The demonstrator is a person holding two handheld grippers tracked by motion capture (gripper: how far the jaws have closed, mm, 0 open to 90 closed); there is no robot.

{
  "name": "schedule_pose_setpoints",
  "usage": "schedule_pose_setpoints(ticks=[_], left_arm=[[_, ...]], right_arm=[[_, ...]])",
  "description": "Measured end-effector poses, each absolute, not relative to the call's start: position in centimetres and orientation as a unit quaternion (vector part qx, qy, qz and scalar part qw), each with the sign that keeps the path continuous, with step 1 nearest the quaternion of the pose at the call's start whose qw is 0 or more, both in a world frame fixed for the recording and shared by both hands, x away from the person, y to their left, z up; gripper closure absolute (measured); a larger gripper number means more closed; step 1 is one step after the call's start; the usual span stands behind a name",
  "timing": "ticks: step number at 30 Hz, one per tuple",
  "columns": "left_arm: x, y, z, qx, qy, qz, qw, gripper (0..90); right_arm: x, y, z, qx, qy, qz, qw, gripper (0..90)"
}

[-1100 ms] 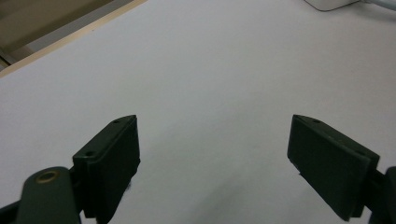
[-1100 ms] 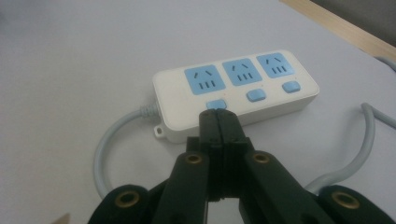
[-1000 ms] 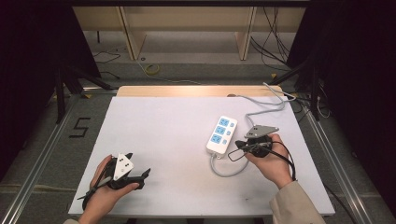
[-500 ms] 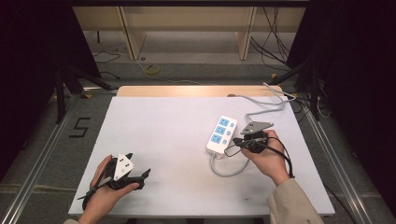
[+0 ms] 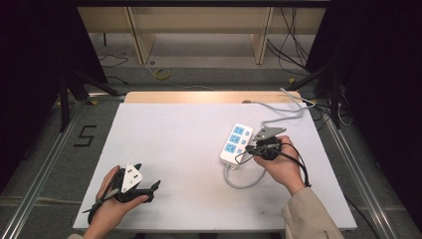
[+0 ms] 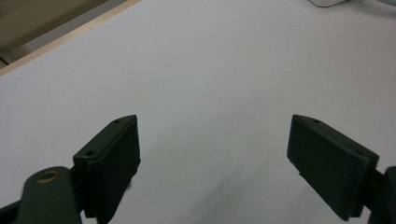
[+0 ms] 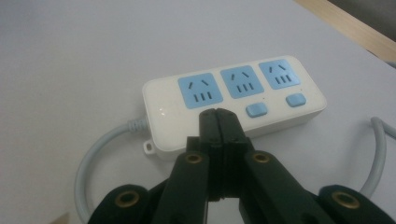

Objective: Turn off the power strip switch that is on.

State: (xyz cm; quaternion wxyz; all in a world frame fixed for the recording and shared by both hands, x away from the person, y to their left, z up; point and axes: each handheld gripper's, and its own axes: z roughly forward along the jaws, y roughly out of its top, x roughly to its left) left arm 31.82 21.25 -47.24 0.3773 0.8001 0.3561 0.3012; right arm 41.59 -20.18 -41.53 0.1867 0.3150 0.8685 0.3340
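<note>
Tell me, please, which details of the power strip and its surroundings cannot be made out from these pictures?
- Third switch button of the power strip: in the right gripper view the shut right gripper covers its place, so whether the tips touch it is unclear.
- The grey cable: in the high view it leaves the table at the far right edge; its plug end is lost among dark floor wires.
- Socket markings: too small in the high view.
</note>
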Motion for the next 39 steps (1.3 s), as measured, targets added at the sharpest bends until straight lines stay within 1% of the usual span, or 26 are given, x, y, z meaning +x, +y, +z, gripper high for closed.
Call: schedule_pose_setpoints(ticks=[39], left_arm=[[31.8,21.2,-47.2,0.802,0.352,0.302,0.376,17.1]], right_arm=[[44.3,-18.0,-42.1,0.305,0.888,0.300,0.167,90.0]])
